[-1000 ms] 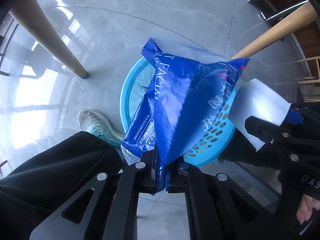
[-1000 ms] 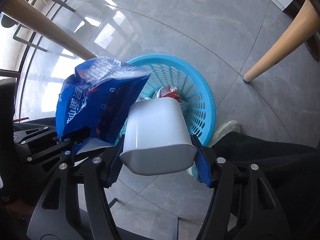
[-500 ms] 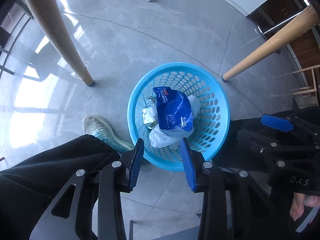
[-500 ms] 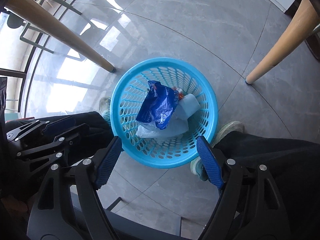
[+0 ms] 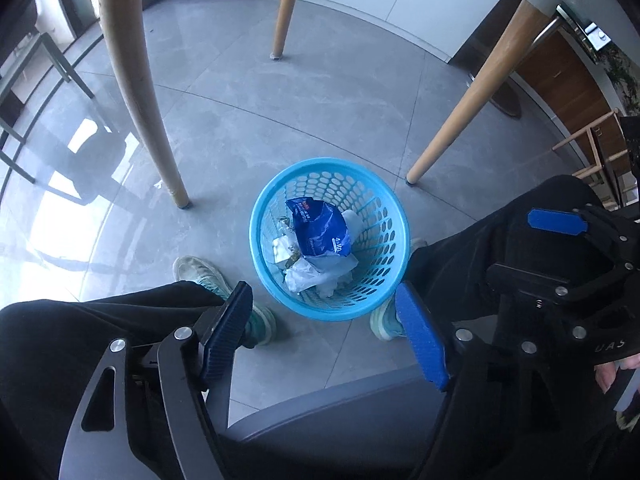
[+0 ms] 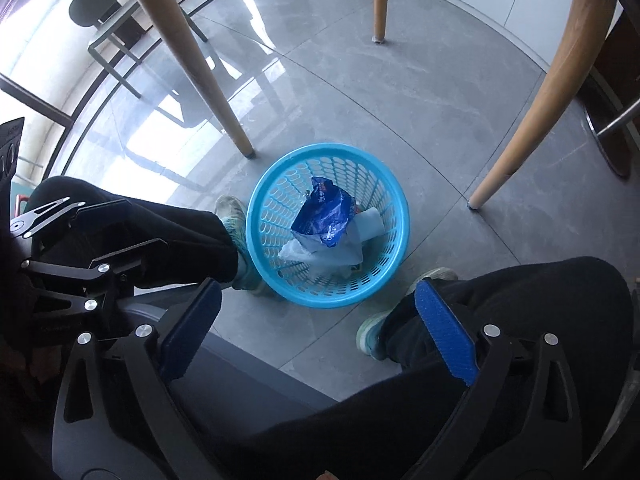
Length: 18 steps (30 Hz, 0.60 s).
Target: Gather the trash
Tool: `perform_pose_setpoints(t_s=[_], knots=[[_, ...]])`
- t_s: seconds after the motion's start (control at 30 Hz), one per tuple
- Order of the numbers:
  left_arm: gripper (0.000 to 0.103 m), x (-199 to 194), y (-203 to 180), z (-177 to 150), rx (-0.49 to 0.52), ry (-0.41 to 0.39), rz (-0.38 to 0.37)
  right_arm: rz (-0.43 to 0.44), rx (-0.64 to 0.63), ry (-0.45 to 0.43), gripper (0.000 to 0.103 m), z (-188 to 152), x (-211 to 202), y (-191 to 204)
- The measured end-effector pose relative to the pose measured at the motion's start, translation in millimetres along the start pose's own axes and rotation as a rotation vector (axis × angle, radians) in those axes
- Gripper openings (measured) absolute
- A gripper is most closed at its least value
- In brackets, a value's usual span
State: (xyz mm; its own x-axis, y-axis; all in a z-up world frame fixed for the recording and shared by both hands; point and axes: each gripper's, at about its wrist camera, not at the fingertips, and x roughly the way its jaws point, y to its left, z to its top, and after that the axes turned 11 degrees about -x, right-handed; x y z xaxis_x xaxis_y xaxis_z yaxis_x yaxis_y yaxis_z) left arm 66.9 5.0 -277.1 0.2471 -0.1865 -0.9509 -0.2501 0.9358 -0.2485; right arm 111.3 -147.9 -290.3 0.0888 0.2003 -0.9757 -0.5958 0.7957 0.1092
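blue wrapper [image 5: 320, 230] in basket [image 5: 394, 280]; print reads "4", rest illegible.

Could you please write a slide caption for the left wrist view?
Open left gripper above a blue basket holding a blue wrapper.

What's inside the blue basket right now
In the basket a blue wrapper lies on top, over crumpled white plastic. A pale cup shows beside it, with small scraps to the left. Anything beneath the pile is covered.
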Motion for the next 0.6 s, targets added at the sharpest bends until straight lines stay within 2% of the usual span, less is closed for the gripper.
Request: perform_pose_setpoints(t_s=[0.13,0.17,0.6], knots=[[0.095,-15,-4,-9,0.018,-0.045,0.008,0.010,-0.014,-0.038,0.094,-17,-18,3],[0.096,-15,-4,-10,0.019,-0.049,0.009,0.008,-0.017,-0.045,0.094,-20,-22,4],[0.097,-15,-1,-13,0.026,-0.028,0.000,0.038,-0.019,-0.049,0.094,-23,-24,5]])
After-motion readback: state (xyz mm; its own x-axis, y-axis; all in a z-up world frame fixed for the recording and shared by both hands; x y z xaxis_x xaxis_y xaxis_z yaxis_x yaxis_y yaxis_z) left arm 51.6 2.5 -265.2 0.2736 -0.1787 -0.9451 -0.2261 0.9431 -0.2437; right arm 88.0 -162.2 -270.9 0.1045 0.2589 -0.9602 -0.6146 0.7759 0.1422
